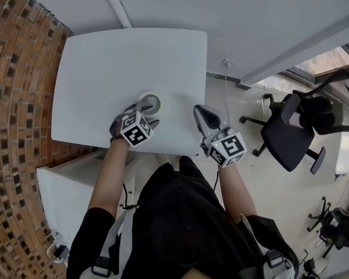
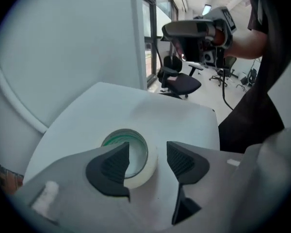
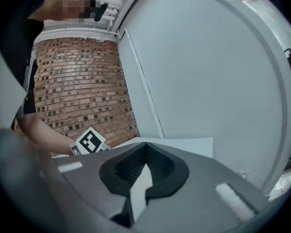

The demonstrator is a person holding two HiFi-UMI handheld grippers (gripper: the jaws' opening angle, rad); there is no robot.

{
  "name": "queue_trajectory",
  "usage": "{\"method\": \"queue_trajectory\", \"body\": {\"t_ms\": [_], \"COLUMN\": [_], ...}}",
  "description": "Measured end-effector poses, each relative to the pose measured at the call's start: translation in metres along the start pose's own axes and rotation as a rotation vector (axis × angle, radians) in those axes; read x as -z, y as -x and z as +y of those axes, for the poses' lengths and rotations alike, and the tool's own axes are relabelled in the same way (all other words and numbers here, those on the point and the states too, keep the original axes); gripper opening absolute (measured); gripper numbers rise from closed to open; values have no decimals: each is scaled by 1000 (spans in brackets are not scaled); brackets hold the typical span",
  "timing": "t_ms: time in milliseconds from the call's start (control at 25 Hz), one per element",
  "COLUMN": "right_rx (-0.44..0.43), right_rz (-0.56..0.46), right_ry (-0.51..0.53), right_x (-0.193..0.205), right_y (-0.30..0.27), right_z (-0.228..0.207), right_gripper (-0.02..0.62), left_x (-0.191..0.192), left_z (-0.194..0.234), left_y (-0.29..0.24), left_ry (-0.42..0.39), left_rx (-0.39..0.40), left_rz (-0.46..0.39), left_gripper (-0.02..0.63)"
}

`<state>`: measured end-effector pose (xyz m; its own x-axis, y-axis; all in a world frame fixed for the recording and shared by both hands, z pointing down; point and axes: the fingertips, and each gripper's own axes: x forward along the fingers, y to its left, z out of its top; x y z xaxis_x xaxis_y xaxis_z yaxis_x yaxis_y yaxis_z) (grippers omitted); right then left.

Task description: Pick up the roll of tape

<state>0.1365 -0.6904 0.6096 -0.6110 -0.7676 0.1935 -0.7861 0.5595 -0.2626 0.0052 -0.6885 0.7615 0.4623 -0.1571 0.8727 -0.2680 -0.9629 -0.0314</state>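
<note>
The roll of tape (image 1: pixel 151 103), pale with a greenish core, lies flat on the white table (image 1: pixel 104 68) near its front edge. My left gripper (image 1: pixel 144 112) points steeply down over it. In the left gripper view the roll (image 2: pixel 148 164) lies under the left gripper (image 2: pixel 148 145). Its jaws are open: one pad hangs over the roll's hole, the other just outside the rim, neither pressing. My right gripper (image 1: pixel 199 112) hovers beyond the table's right front corner, shut with nothing in it. In the right gripper view its tips (image 3: pixel 145 147) meet.
A brick wall (image 1: pixel 17 97) runs along the left. A white cabinet (image 1: pixel 64 185) stands below the table's front edge. A black office chair (image 1: pixel 294 129) stands on the floor to the right, and a cable (image 1: pixel 225 92) hangs by the table's right side.
</note>
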Motion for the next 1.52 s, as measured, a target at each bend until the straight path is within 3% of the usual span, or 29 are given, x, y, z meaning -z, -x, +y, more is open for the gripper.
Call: {"method": "queue_trajectory", "body": {"t_ms": [200, 320, 480, 520, 880, 960, 1080, 1240, 1320, 1400, 1520], "right_rx": [29, 37, 45, 46, 23, 4, 2, -27, -52, -74, -105], "right_rz": [5, 5, 13, 18, 59, 62, 60, 32, 10, -5, -21], "right_ry": [-37, -55, -57, -58, -53, -30, 1, 31, 49, 62, 82], "right_x": [8, 11, 16, 18, 22, 15, 2, -17, -28, -38, -50], "right_y": [14, 22, 25, 26, 17, 15, 13, 5, 0, -5, -16], "right_z": [-3, -7, -8, -7, 13, 19, 20, 29, 34, 38, 43], "right_gripper": [5, 5, 5, 5, 5, 5, 5, 5, 5, 5, 5], "left_x": [5, 15, 25, 26, 23, 22, 11, -24, -39, -52, -68], "left_z": [-10, -20, -14, -12, -10, -8, 0, 21, 40, 56, 67], "left_y": [-25, -37, -44, -45, -45, -40, -27, 14, 42, 73, 116], "left_ry": [-48, -123, -265, -282, -300, -246, -42, 344, 486, 565, 577], "left_rx": [83, 123, 93, 82, 47, 30, 24, 37, 9, -15, -29], "left_rz": [83, 190, 337, 345, 286, 230, 99, -244, -442, -607, -763], "left_gripper": [250, 245, 158, 130, 124, 123, 118, 123, 123, 117, 115]}}
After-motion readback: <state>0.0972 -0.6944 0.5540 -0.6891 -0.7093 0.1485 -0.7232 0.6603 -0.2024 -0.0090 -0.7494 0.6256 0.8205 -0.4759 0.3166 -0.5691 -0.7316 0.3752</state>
